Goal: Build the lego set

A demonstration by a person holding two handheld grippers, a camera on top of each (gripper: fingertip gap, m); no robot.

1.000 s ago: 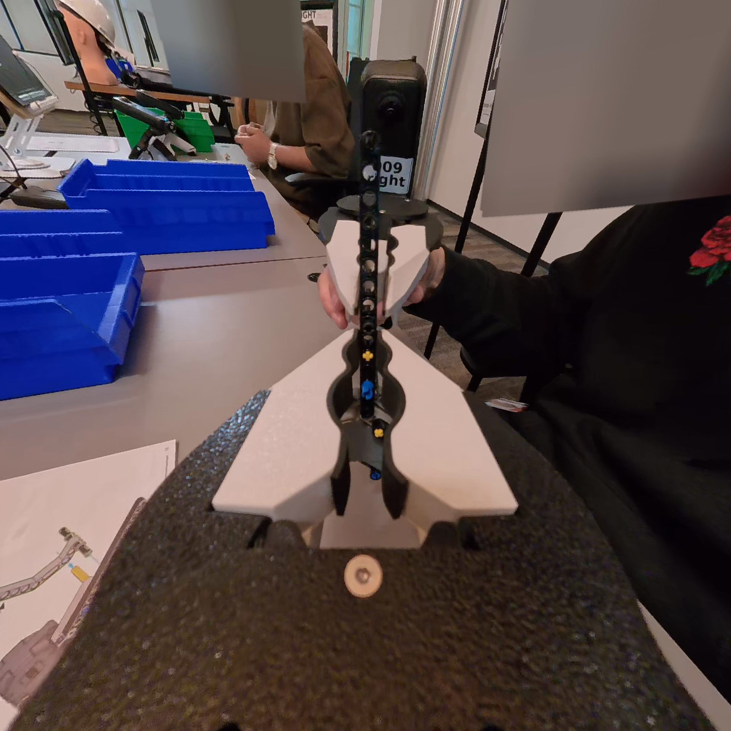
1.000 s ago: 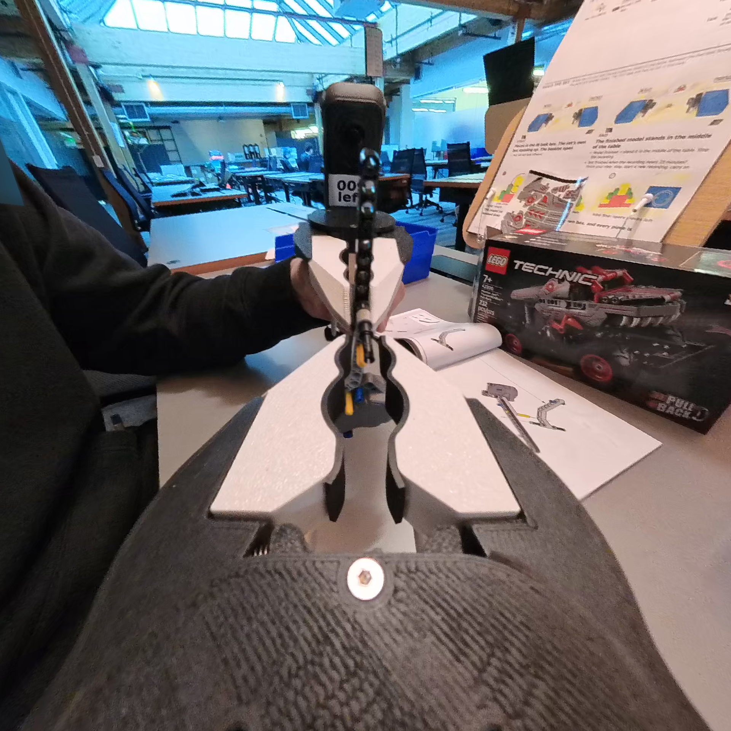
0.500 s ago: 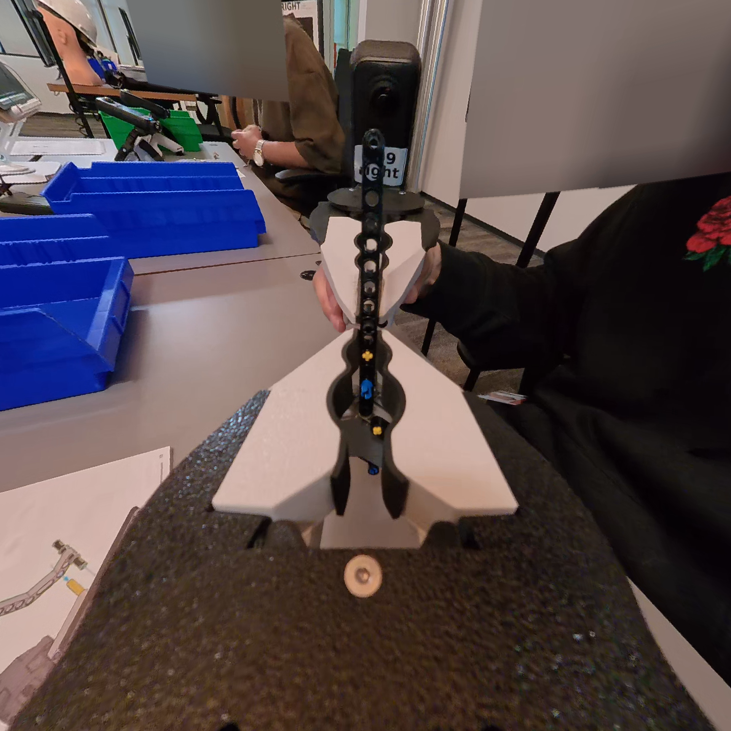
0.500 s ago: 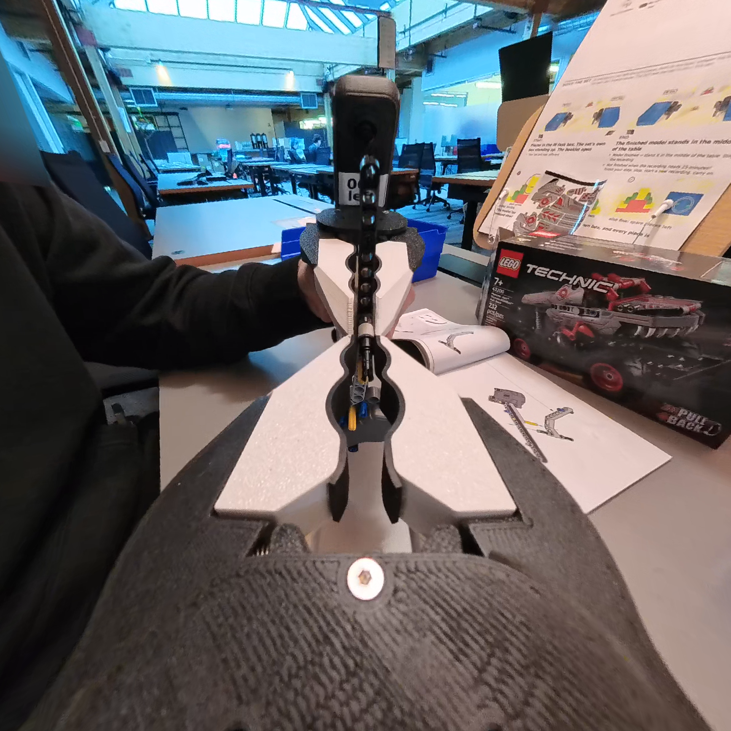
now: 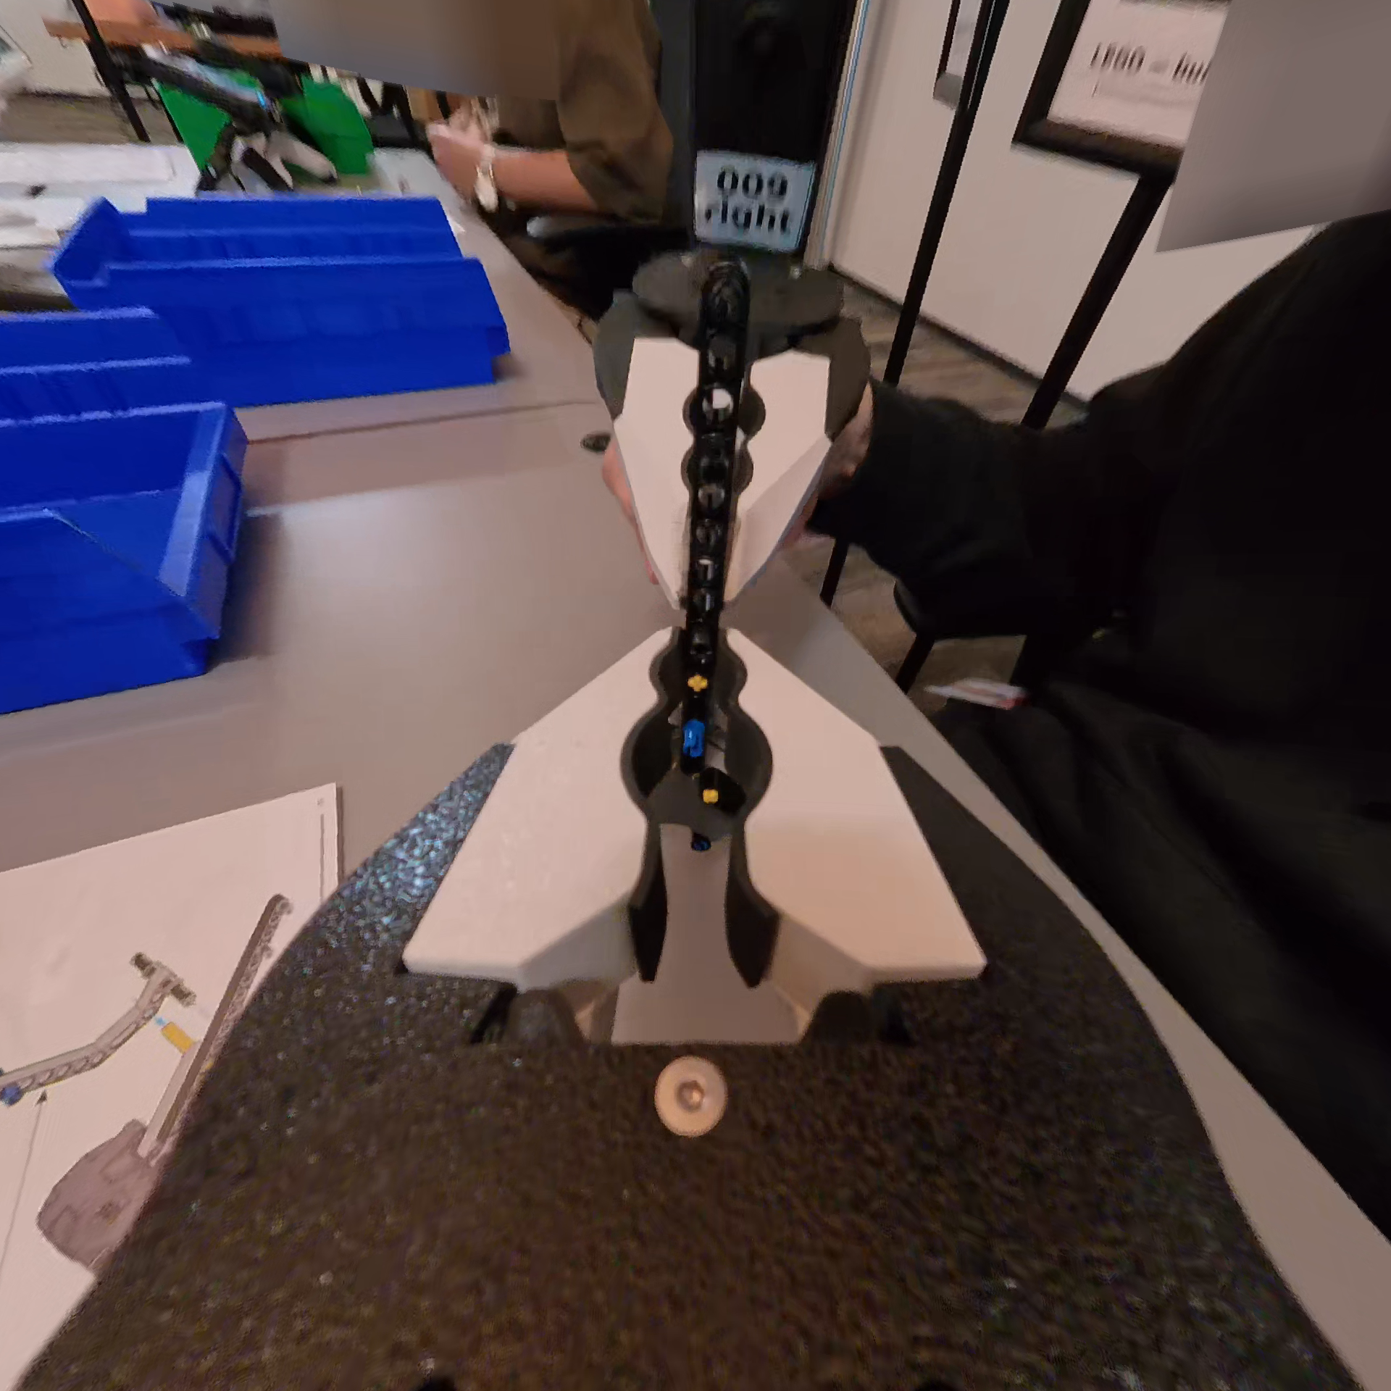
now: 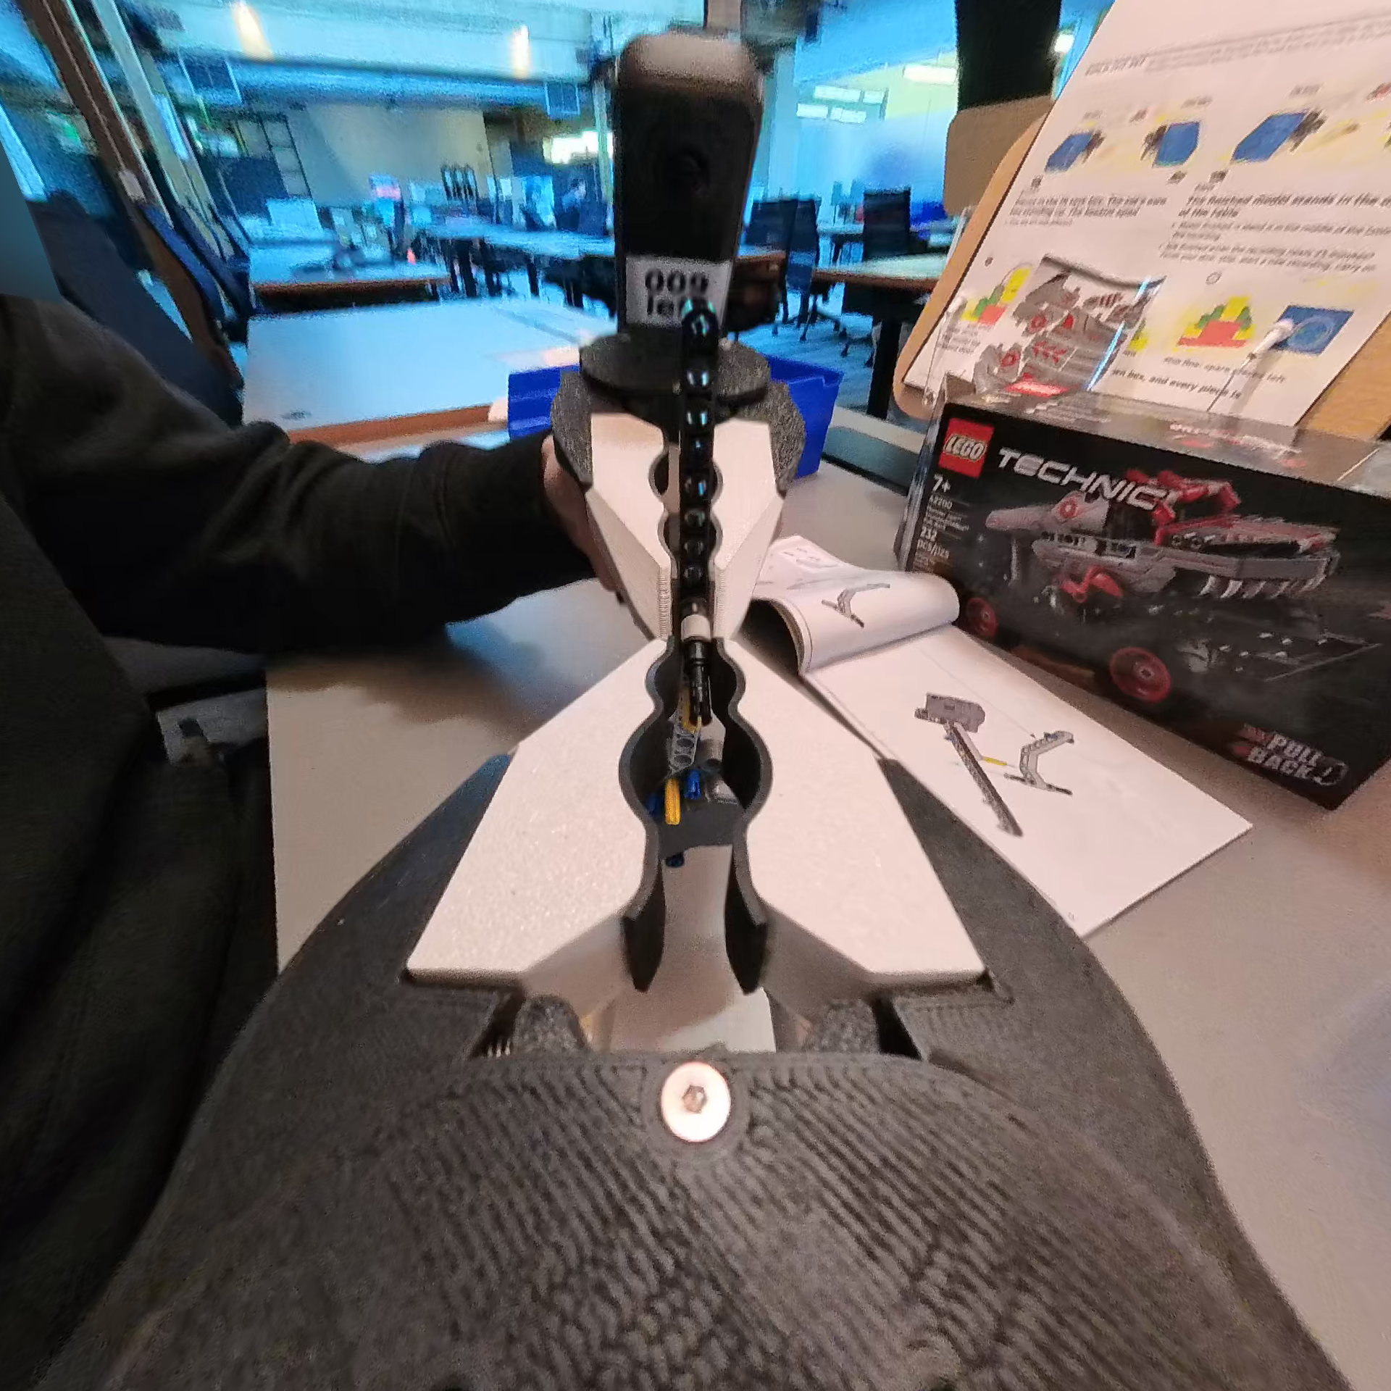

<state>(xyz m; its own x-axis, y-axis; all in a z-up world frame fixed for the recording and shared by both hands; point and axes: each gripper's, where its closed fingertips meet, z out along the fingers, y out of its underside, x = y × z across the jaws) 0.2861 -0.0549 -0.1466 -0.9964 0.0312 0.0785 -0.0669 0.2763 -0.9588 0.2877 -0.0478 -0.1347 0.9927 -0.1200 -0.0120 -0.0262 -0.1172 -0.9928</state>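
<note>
1. A long black beam [image 5: 711, 482] with yellow and blue pins is held in the air between both tools, nose to nose above the bench [image 5: 421, 602].
2. Left tool [image 5: 696, 662] and right tool [image 6: 696, 662] each pinch it.
3. Judging by this small assembly, most building remains.
4. Instruction sheet [image 6: 1001, 783] and set box [image 6: 1144, 595] at 2 o'clock in the right wrist view; blue bins [image 5: 188, 361] at 10 o'clock in the left wrist view; open office beyond.

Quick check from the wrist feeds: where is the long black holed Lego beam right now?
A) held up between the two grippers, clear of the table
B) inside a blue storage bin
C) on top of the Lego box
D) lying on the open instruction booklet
A: the long black holed Lego beam stands between the left gripper and the right gripper, above the grey table.
</note>
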